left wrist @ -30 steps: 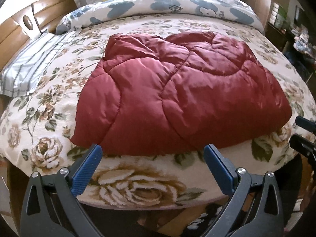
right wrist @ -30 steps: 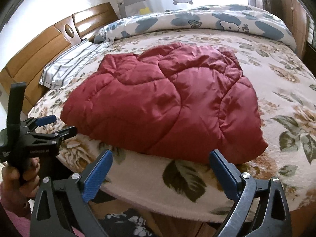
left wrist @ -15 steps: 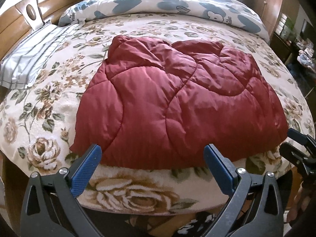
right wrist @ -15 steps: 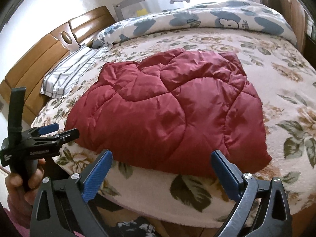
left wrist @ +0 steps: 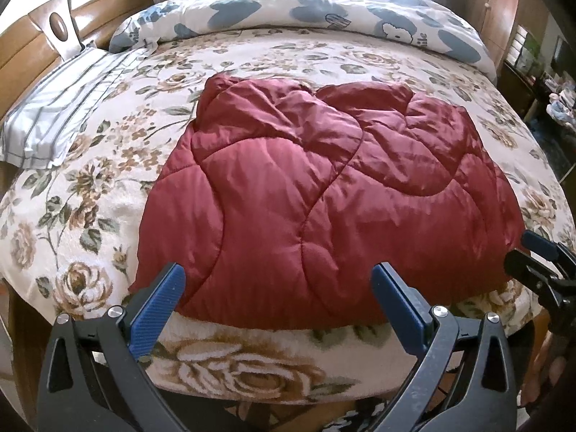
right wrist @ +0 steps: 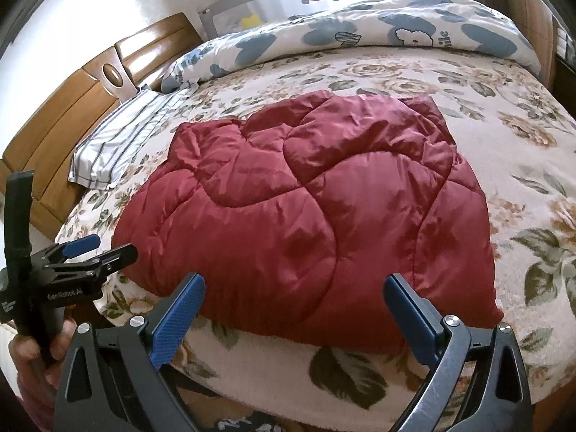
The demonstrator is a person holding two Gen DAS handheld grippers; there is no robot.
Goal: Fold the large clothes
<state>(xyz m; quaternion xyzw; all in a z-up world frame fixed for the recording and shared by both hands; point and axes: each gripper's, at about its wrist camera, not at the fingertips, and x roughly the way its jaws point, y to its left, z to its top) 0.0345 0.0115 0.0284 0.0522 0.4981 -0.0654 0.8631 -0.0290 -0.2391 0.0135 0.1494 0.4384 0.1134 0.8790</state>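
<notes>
— Where is the garment lying?

— The red quilted coat [left wrist: 316, 194] is spread on the floral blanket [left wrist: 108, 165] near the bed's front edge, its hem almost at that edge, well apart from the striped pillow [left wrist: 54, 115] toward the headboard.

— And the claws?

— The left gripper [left wrist: 275, 306] hovers at the front edge with jaws spread wide, gripping nothing. The right gripper [right wrist: 293, 306] does the same toward the coat's right side, also spread and empty. Each faces the hem, likely so both can take it for a fold away from the edge.

— How does the coat look?

— Puffy, shiny, with curved stitching; it seems already folded into a rough, rumpled block.
</notes>
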